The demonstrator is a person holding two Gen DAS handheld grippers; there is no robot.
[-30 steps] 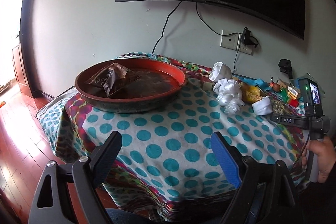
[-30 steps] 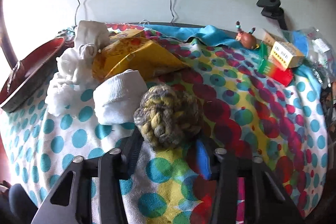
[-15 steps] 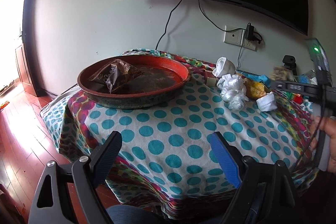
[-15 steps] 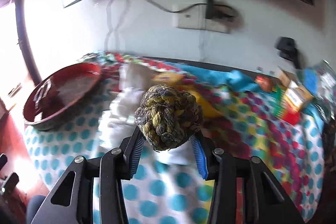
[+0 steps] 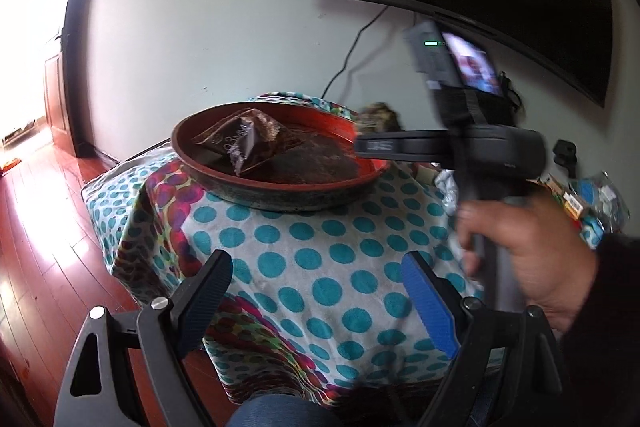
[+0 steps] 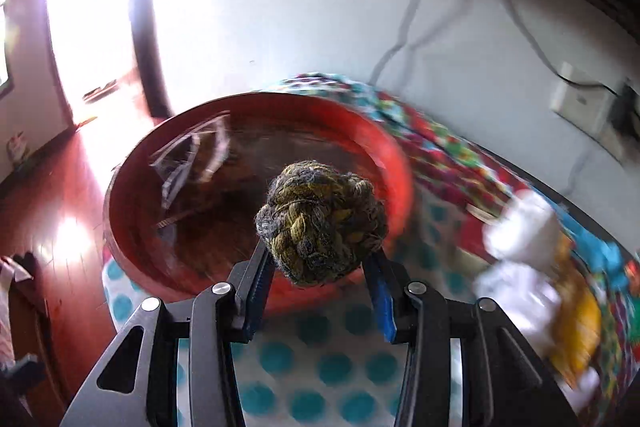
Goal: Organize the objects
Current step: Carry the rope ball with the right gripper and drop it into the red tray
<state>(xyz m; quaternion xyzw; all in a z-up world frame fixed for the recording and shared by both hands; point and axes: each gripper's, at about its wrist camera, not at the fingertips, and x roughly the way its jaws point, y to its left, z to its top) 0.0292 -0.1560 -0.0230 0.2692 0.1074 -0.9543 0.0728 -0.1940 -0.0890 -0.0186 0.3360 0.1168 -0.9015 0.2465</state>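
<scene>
2 hand-held grippers are up over the polka-dot tabletop [image 5: 320, 267]: the right hand-held gripper [image 6: 320, 291] clenches a braided yarn ball [image 6: 320, 223] above the red basin [image 6: 384, 147], where a brown packet [image 5: 240, 141] lies. The left hand-held gripper [image 5: 316, 291] hangs spread wide, grasping nothing.

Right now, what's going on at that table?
A person is sorting clutter with a handheld claw in each hand. The right claw is shut on a knotted yarn ball and holds it in the air in front of the red tray, which already contains a brown plastic packet. The left claw is open and empty, over the near edge of the polka-dot tablecloth. White bundles and other items sit on the table to the right of the tray.
</scene>
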